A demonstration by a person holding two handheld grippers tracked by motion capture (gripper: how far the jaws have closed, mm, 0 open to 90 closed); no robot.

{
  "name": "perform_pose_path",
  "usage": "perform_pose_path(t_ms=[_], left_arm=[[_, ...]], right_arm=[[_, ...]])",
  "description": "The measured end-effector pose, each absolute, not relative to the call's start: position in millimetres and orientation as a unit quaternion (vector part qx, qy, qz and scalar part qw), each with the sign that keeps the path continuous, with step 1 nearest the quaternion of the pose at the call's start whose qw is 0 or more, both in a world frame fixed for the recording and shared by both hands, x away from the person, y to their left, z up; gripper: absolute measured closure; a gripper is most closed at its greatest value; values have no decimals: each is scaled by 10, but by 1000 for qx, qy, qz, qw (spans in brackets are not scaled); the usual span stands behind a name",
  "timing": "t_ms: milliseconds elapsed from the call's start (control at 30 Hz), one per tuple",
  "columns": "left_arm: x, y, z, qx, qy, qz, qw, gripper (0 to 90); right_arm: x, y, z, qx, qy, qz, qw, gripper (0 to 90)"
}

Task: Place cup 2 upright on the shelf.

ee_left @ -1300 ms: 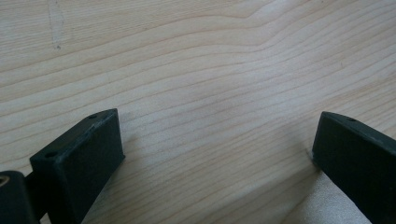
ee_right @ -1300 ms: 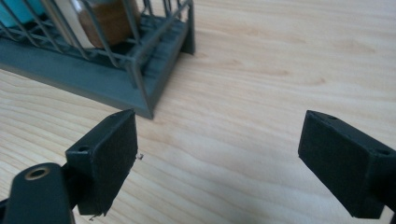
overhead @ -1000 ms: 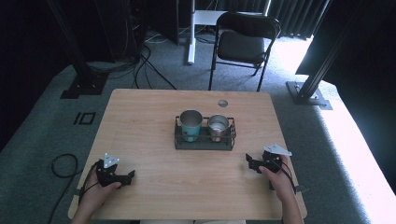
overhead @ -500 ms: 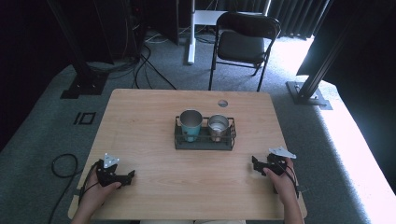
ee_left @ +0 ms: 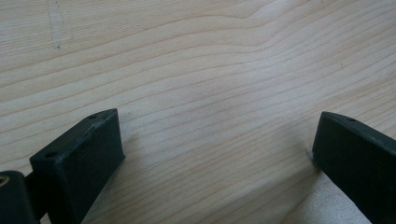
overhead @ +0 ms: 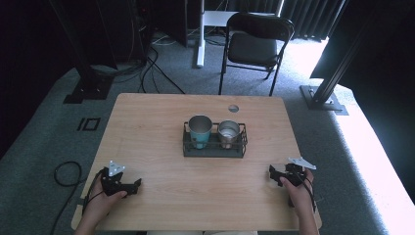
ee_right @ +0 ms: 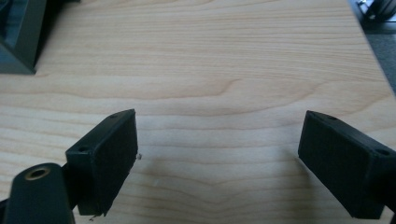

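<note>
Both grippers are resting low on the near part of the counter (overhead: 161, 122), one at each near corner, well apart from the work. The left gripper (overhead: 133, 184) is sitting with its jaws spread wide over bare wood, holding nothing; the right gripper (overhead: 274, 172) is likewise standing apart and empty, pointing toward the middle of the counter.

The things nearest in line are standing at the counter's centre: a black wire tray (overhead: 214, 151) carrying two metal cups side by side. The teal cup (overhead: 199, 131) is sitting upright in the tray's left half and appears the taller; the silver cup (overhead: 228, 133) is sitting upright in the right half, close beside it. Whether the two are touching cannot be told.

Risks, as judged: the cups are standing close together inside a railed tray, so a wide jaw entering between them is liable to knock the neighbour. Smooth metal walls may be slipping in a shallow grip. Lifting at an angle could catch the tray's rail and drag the tray along.
</note>
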State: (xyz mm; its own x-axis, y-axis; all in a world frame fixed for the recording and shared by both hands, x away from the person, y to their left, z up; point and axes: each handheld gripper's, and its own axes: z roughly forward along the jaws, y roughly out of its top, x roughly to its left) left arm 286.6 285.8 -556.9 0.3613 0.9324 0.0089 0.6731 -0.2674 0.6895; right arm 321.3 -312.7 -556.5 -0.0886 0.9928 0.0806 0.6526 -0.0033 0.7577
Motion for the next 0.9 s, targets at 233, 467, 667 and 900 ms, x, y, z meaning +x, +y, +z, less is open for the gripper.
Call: perform_pose_path(t_ms=[233, 467, 667, 900], left_arm=[[2865, 2857, -5569, 767, 524, 214, 304, 26], [2865, 2857, -5569, 767, 524, 213, 304, 26], [2865, 2857, -5569, 766, 524, 213, 304, 26], [2865, 2857, -5569, 766, 524, 213, 304, 25]], right_arm=[[3185, -3144, -5571, 631, 657, 326, 253, 117], [3160, -3152, -5582, 618, 679, 301, 257, 124], [3160, -3145, -5585, 615, 683, 297, 259, 119], [3161, -3146, -5585, 615, 683, 297, 258, 118]])
